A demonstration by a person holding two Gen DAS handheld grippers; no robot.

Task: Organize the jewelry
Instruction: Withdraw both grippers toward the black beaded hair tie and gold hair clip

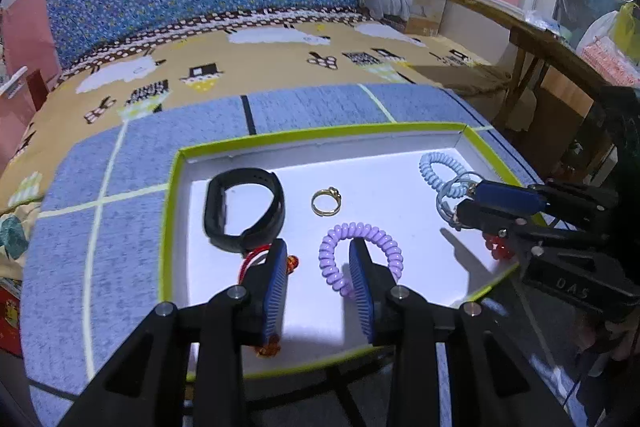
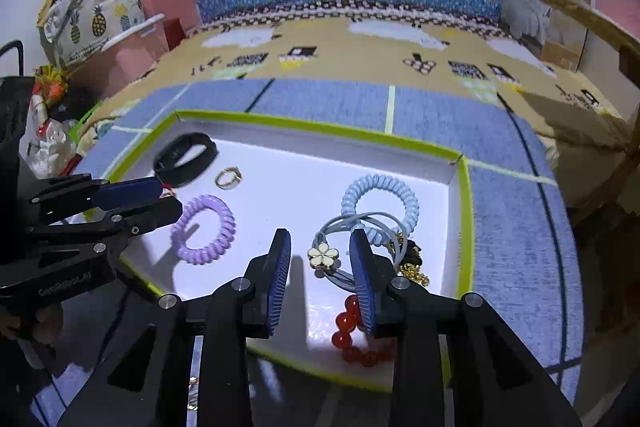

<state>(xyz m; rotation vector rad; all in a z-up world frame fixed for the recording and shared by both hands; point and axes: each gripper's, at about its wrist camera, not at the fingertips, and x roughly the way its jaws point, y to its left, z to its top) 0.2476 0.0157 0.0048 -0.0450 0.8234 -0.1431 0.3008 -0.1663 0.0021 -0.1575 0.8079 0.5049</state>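
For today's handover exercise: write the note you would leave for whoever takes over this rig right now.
Left gripper: open, empty, low over the tray's near-left, next to the purple coil tie.
Right gripper: open, empty, around the white flower hair tie.
In the green-rimmed tray: black band, gold ring, blue coil tie, red bead bracelet, gold chain.
Done: everything visible lies in the tray.
Left: the right corner is a tangled heap; separate it.
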